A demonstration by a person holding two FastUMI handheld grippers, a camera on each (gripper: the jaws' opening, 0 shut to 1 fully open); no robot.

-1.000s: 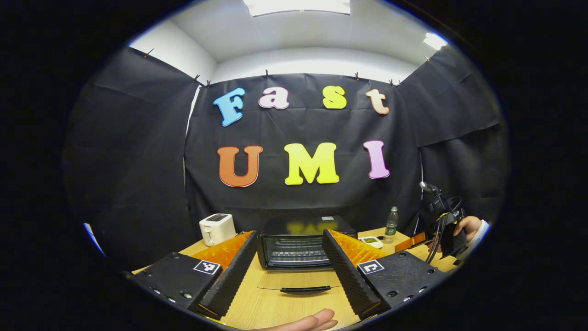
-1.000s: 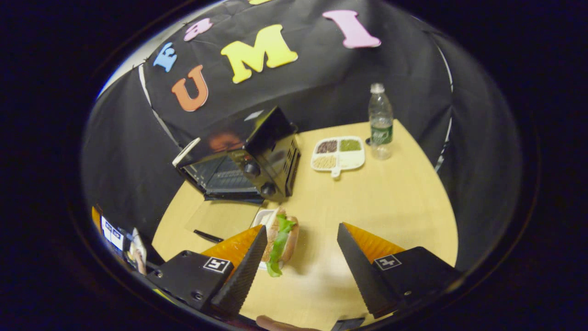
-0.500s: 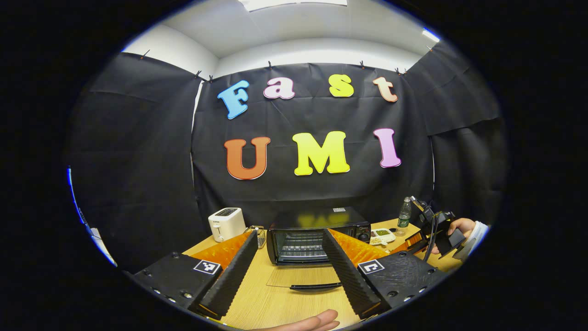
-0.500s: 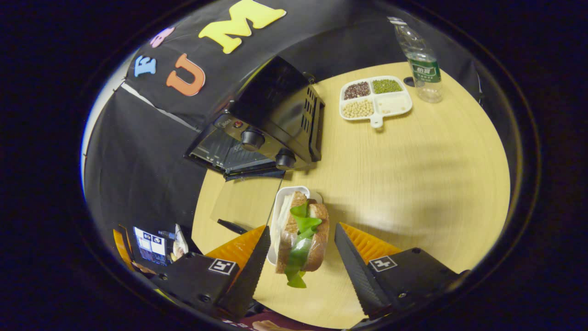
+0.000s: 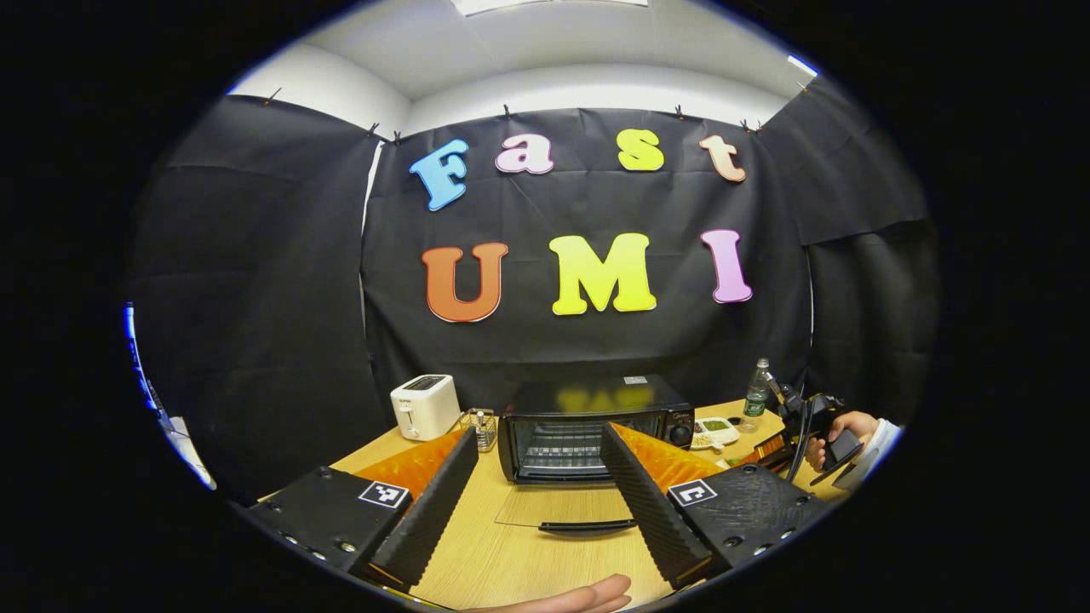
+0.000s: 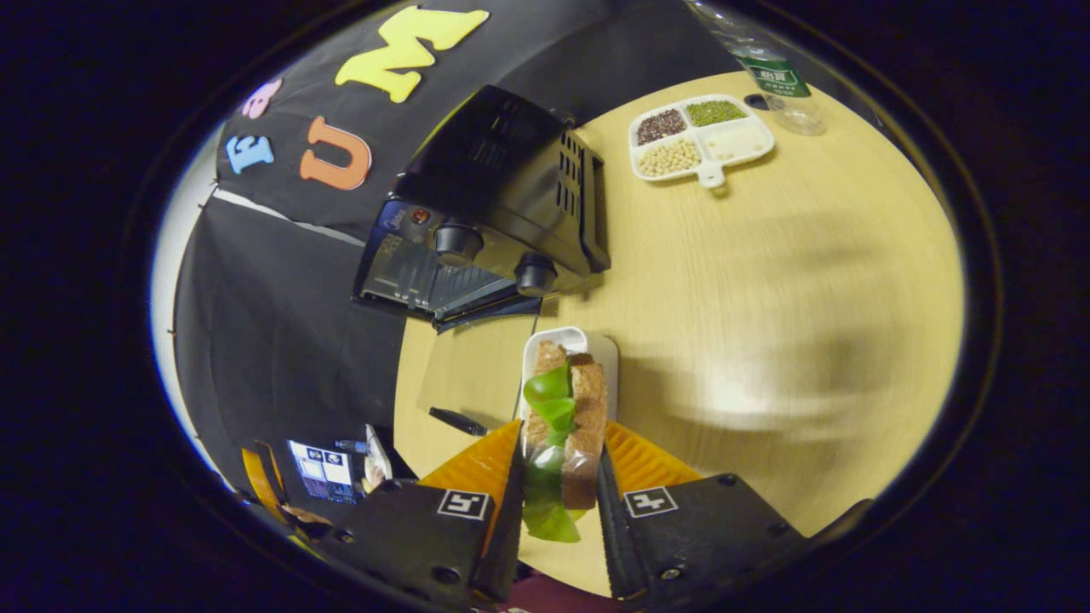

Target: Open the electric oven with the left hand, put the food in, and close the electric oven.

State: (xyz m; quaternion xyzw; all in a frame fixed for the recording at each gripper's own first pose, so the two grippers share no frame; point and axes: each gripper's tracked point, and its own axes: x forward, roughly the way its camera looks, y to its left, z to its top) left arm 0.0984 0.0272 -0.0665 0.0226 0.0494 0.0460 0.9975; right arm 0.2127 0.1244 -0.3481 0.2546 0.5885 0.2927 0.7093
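The black electric oven stands at the back of the wooden table, its glass door folded flat down with the handle toward me. My left gripper hangs open in front of that door, nothing between its fingers. In the right gripper view the oven sits to the upper left, door down. A sandwich of brown bread and green lettuce lies over a white dish. My right gripper is shut on the sandwich, both fingers against the bread. The right gripper also shows at the far right of the left gripper view, held by a hand.
A white toaster and a small rack stand left of the oven. A divided white tray of beans and a plastic bottle sit behind the oven's right side. A hand shows at the bottom edge.
My right gripper has come down over the sandwich and closed its fingers on it. My left gripper has drawn back a little from the open oven door and stayed open.
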